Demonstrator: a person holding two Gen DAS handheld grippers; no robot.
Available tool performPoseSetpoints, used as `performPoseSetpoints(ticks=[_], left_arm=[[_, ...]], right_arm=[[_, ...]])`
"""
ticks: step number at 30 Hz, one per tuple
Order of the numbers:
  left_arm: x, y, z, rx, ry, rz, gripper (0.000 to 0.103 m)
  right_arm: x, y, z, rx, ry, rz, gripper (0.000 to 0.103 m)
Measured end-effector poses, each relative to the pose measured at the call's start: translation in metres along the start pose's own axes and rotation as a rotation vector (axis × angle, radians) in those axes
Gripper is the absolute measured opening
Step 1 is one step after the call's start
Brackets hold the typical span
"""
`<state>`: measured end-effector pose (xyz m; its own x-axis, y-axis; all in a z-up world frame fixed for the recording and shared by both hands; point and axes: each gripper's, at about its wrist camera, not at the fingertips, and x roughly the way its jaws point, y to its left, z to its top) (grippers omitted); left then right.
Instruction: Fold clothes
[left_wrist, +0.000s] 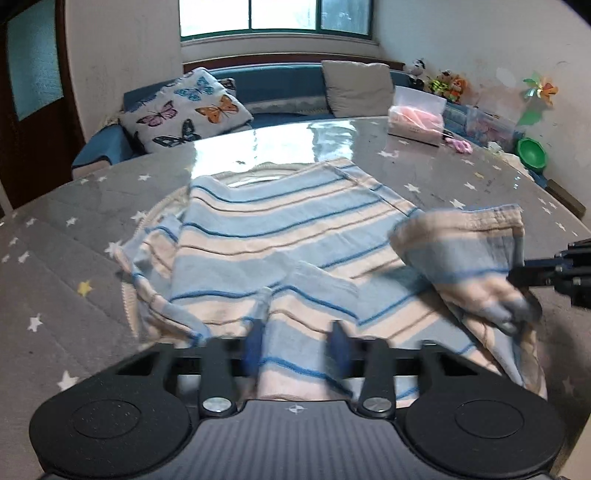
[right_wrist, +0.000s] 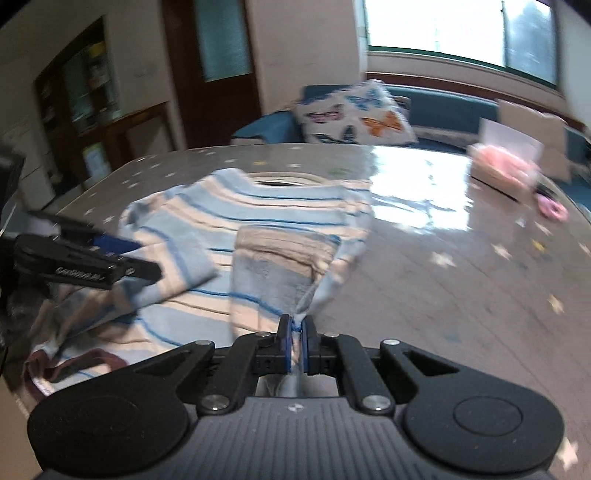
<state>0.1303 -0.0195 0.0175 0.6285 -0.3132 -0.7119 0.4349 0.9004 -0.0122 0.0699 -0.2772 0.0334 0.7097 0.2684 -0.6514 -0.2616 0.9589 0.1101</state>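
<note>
My right gripper (right_wrist: 295, 332) has its fingers pressed together on a sleeve (right_wrist: 273, 273) of the striped shirt (left_wrist: 280, 236), holding it lifted over the body. My left gripper (left_wrist: 295, 347) is spread above the near hem. The shirt lies on the grey star-patterned table (left_wrist: 59, 236).

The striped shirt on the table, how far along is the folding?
Early to midway. Done: the blue-and-cream striped knit shirt lies spread on the grey star-patterned table, its left sleeve already folded across the body. In hand: the right tool is shut on the right sleeve, lifting it inward; the left tool is open over the hem. Left: laying that sleeve flat, then folding the body.
</note>
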Motion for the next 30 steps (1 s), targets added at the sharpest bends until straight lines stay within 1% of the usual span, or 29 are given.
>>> performPoseSetpoints(ticks=[2, 3, 5, 7, 10, 13, 16, 19, 22, 23, 24, 25, 27, 30], left_arm=[[-0.002, -0.001, -0.003, 0.004, -0.008, 0.003, 0.008], [-0.005, -0.001, -0.005, 0.004, -0.023, 0.015, 0.005], [-0.017, 0.003, -0.006, -0.015, -0.065, 0.054, 0.004], [-0.037, 0.013, -0.009, -0.059, -0.124, 0.094, 0.003], [-0.073, 0.038, -0.019, -0.143, -0.197, 0.191, 0.003], [-0.104, 0.062, -0.039, -0.223, -0.235, 0.299, 0.003], [-0.126, 0.081, -0.069, -0.304, -0.208, 0.4, 0.003], [-0.138, 0.096, -0.1, -0.373, -0.146, 0.441, 0.003], [-0.136, 0.106, -0.123, -0.422, -0.065, 0.454, 0.003], [-0.134, 0.107, -0.128, -0.425, -0.045, 0.457, 0.003], [-0.132, 0.109, -0.131, -0.427, -0.028, 0.467, 0.003], [-0.131, 0.109, -0.136, -0.43, -0.012, 0.482, 0.003], [-0.128, 0.111, -0.136, -0.444, 0.006, 0.487, 0.005], [-0.131, 0.115, -0.132, -0.445, 0.014, 0.507, 0.009]], right_arm=[[-0.004, -0.015, -0.003, 0.047, -0.002, -0.034, 0.005], [-0.006, -0.021, -0.006, 0.067, -0.003, -0.054, 0.005], [-0.008, -0.035, -0.01, 0.11, -0.002, -0.093, 0.004], [-0.012, -0.047, -0.015, 0.146, 0.001, -0.124, 0.004], [-0.02, -0.059, -0.024, 0.178, 0.002, -0.159, 0.004], [-0.025, -0.064, -0.03, 0.198, 0.006, -0.177, 0.004], [-0.028, -0.066, -0.033, 0.21, 0.003, -0.193, 0.004], [-0.032, -0.063, -0.032, 0.196, -0.005, -0.23, 0.007], [-0.033, -0.064, -0.03, 0.199, -0.019, -0.247, 0.01], [-0.032, -0.065, -0.028, 0.197, -0.019, -0.244, 0.013], [-0.03, -0.065, -0.026, 0.189, -0.019, -0.241, 0.022], [-0.027, -0.065, -0.024, 0.178, -0.02, -0.24, 0.03], [-0.02, -0.065, -0.021, 0.162, -0.017, -0.239, 0.032], [-0.003, -0.066, -0.017, 0.152, 0.014, -0.215, 0.032]])
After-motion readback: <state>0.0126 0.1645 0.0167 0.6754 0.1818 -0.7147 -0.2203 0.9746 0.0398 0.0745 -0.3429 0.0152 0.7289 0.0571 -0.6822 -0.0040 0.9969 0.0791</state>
